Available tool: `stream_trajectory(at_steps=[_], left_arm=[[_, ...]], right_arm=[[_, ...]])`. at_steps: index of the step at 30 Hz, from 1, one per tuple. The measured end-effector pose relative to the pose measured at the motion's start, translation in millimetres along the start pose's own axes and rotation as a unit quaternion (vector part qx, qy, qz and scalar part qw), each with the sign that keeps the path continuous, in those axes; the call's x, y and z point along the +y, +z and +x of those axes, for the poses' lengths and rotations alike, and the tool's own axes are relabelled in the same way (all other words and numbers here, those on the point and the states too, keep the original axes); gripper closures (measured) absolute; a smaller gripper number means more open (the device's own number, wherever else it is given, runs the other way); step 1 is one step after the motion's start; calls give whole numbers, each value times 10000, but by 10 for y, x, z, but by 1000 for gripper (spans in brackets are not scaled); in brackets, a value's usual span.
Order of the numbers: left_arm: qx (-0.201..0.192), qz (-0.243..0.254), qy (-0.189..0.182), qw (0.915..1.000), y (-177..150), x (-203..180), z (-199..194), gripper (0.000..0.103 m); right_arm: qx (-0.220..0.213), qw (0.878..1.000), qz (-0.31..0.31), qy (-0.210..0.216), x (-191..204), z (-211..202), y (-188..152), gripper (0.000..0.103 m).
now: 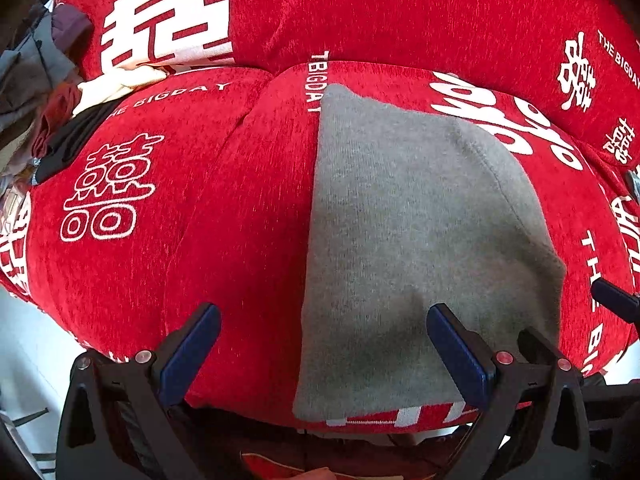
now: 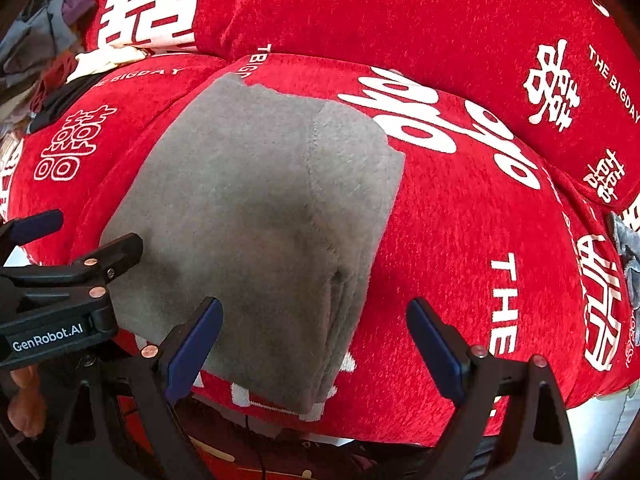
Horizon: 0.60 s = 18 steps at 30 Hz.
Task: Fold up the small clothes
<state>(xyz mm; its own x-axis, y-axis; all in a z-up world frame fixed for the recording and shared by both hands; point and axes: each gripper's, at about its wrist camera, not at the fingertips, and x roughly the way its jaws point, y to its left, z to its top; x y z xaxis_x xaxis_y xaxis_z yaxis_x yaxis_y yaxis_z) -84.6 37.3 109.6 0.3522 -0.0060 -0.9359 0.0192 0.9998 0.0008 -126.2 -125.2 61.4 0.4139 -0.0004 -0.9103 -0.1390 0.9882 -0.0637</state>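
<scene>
A grey knit garment (image 1: 420, 248) lies folded flat on a red sofa seat cushion (image 1: 200, 220). In the right wrist view the garment (image 2: 256, 220) shows several stacked layers along its right edge. My left gripper (image 1: 324, 344) is open and empty, hovering over the garment's near left edge. My right gripper (image 2: 316, 336) is open and empty, over the garment's near right edge. The left gripper also shows at the left of the right wrist view (image 2: 76, 240).
A pile of unfolded clothes (image 1: 52, 92) lies on the sofa's far left, also in the right wrist view (image 2: 52, 52). The red back cushion (image 1: 400, 12) with white lettering rises behind. A small grey item (image 2: 628, 248) lies at the right. The seat's front edge is near.
</scene>
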Motion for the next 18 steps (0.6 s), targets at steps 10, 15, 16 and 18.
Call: stream_trajectory(at_steps=[10, 15, 16, 18], left_arm=[[211, -34, -79, 9997, 138, -5, 200, 0], [242, -61, -184, 9995, 179, 24, 263, 0], [247, -73, -207, 9995, 183, 31, 271, 0], [260, -89, -260, 9993, 195, 41, 292, 0]], right_arm=[[182, 9998, 61, -100, -73, 114, 150, 9], [262, 9995, -4, -154, -42, 155, 215, 9], [275, 9995, -18, -171, -33, 161, 226, 9], [305, 9993, -36, -209, -15, 172, 248, 9]])
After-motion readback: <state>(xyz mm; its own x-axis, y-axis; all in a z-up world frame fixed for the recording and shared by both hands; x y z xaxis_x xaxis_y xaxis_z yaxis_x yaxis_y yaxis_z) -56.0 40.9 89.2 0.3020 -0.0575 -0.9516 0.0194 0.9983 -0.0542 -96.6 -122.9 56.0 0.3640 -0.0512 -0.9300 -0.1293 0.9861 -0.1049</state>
